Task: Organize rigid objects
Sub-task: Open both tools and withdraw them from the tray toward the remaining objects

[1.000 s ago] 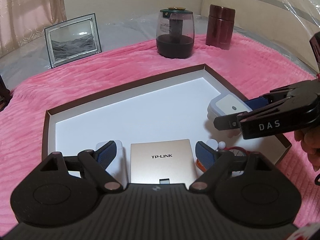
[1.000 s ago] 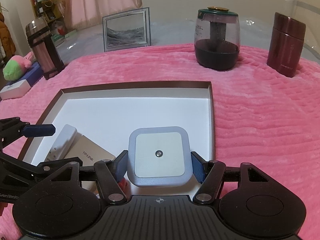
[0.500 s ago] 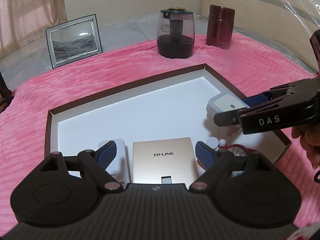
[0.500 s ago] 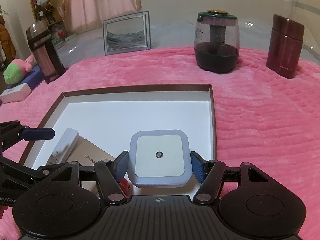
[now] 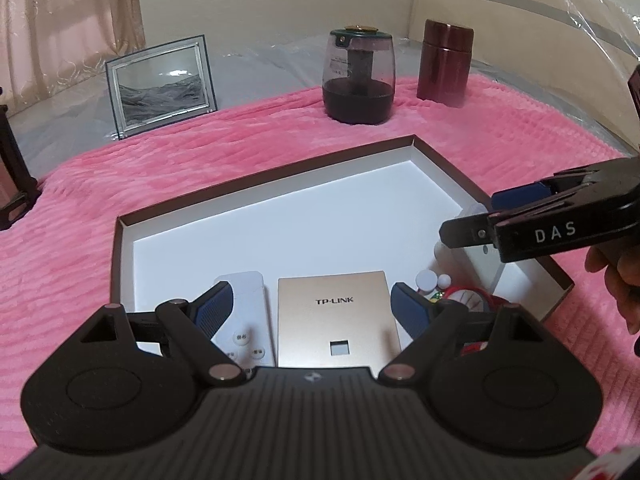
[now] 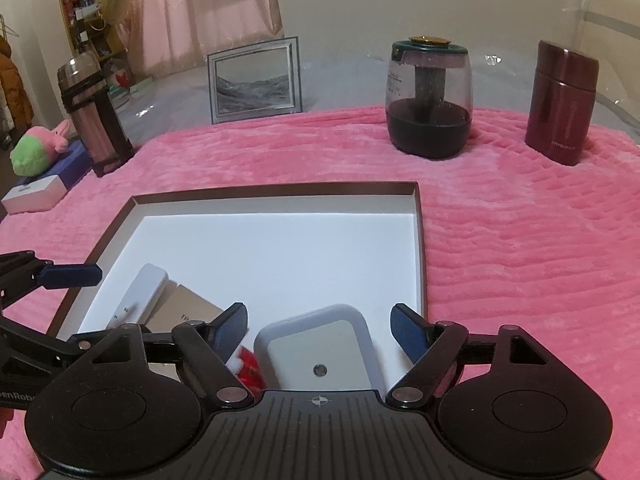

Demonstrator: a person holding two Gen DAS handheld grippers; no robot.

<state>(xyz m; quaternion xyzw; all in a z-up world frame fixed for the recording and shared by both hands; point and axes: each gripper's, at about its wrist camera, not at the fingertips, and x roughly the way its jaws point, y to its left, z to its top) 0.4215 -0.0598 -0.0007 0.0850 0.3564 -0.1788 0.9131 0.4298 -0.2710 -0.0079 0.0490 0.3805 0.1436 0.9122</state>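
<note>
A shallow brown box with a white floor (image 5: 280, 224) lies on the pink blanket; it also shows in the right wrist view (image 6: 280, 248). In it lie a gold TP-LINK panel (image 5: 334, 312), a white remote (image 5: 244, 312), a red and white small item (image 5: 464, 300) and a white square night light (image 6: 320, 352). My right gripper (image 6: 320, 324) is open, its pads apart on either side of the night light, which rests on the box floor near the right wall. My left gripper (image 5: 310, 304) is open and empty above the TP-LINK panel.
A dark glass jar (image 6: 430, 96), a maroon flask (image 6: 562, 100) and a framed picture (image 6: 254, 80) stand at the back. A tall bottle (image 6: 94, 112), a plush toy (image 6: 36, 152) and a white box (image 6: 34, 194) are at the far left. Pink blanket surrounds the box.
My right gripper opened and let go of the night light, which now rests in the box. The left gripper stayed open and drew back slightly, showing more of the remote.
</note>
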